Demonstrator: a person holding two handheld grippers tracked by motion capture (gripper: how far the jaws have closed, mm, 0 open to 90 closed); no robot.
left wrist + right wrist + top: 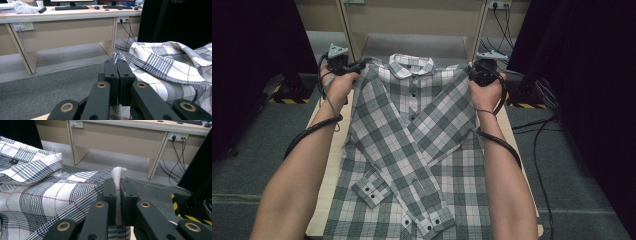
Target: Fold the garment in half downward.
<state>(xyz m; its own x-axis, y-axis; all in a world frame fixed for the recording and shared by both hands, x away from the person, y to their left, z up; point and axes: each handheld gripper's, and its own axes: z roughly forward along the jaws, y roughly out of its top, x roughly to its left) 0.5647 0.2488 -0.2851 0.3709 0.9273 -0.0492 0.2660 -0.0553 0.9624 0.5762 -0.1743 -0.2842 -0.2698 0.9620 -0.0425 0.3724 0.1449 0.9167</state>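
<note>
A grey-and-white plaid shirt (412,145) lies front up on the wooden table, its sleeves crossed over the chest and its collar at the far end. My left gripper (354,67) is shut on the shirt's left shoulder, and in the left gripper view the fabric (170,67) is pinched between the closed jaws of the left gripper (118,65). My right gripper (474,70) is shut on the right shoulder; a fold of shirt cloth (117,177) stands up between the black jaws of the right gripper (117,185). Both shoulders are lifted off the table.
The wooden table (324,175) shows along the shirt's left side, with grey carpet around it. A light wooden desk (65,27) with wall sockets and cables stands beyond. Black stands with yellow-black striped bases (287,92) flank the table's far corners.
</note>
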